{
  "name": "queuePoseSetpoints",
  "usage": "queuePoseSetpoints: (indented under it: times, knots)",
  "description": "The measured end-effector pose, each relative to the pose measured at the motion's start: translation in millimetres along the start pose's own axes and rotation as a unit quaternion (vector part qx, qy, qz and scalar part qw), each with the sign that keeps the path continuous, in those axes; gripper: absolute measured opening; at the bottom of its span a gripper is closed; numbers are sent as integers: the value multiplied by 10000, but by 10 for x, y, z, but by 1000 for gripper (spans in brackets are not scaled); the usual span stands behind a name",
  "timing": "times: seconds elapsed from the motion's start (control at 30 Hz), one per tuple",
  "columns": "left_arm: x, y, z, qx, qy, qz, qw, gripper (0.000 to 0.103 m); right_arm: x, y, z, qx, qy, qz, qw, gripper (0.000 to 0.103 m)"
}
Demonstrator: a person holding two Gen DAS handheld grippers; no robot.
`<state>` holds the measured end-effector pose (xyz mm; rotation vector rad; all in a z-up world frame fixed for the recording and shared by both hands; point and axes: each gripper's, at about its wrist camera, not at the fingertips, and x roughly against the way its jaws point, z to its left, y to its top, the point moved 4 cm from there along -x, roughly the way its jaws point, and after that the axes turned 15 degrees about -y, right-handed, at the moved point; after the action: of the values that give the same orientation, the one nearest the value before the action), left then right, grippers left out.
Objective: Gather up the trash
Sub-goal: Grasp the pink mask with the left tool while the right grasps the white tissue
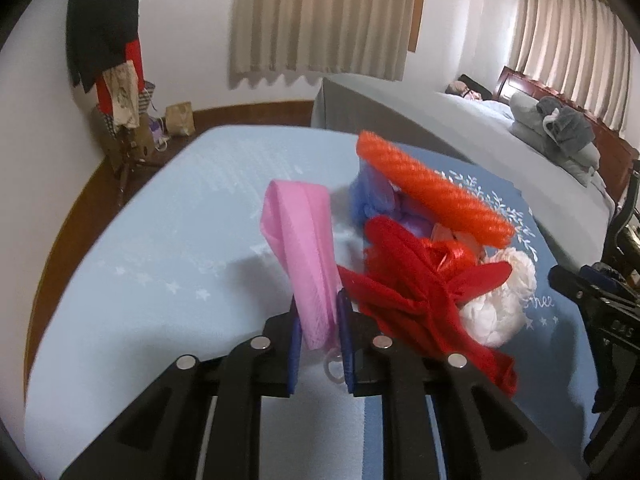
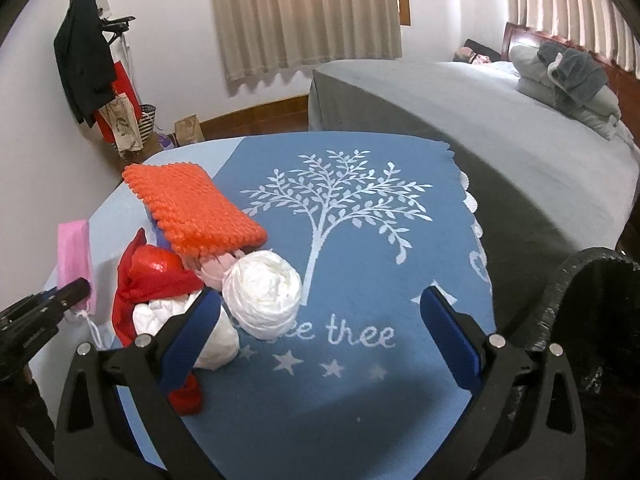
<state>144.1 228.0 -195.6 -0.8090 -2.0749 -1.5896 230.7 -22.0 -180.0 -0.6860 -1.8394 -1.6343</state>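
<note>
Left hand-held gripper (image 1: 318, 320) was clamped on the pink plastic bag (image 1: 300, 248), lifted just left of the trash pile (image 1: 420, 264) on the table (image 1: 160, 240); right hand-held gripper (image 2: 320, 320) hung open, empty, near the white bag roll (image 2: 262, 294).

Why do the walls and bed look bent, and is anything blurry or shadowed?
In both wrist views a wide lens bows the room's edges and leaves dark corners. In the left view the orange mesh and pink bag look soft; in the right view the printed cloth is sharp, with a shadow beneath the right gripper.
</note>
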Motion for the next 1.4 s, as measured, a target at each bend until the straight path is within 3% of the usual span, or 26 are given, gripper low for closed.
queuePoseSetpoints:
  times: [0.43,0.67,0.73,1.4]
  knots:
    - [-13,146,-128,-144,-117,-139,9997,17,-256,-46,284,161,353,487,9981,77]
    - [-28,130,-233,-233,-192,-108,9995,17,-291,-110,344,197,751,747,9942,38]
    - [-23,136,-255,-246,-201,-109,9994,17,-249,-87,358,231,801,721,9939,32]
    - [159,269,-750,-507,-540,-292,9968,17,467,199,-137,-120,678,-18,9976,29]
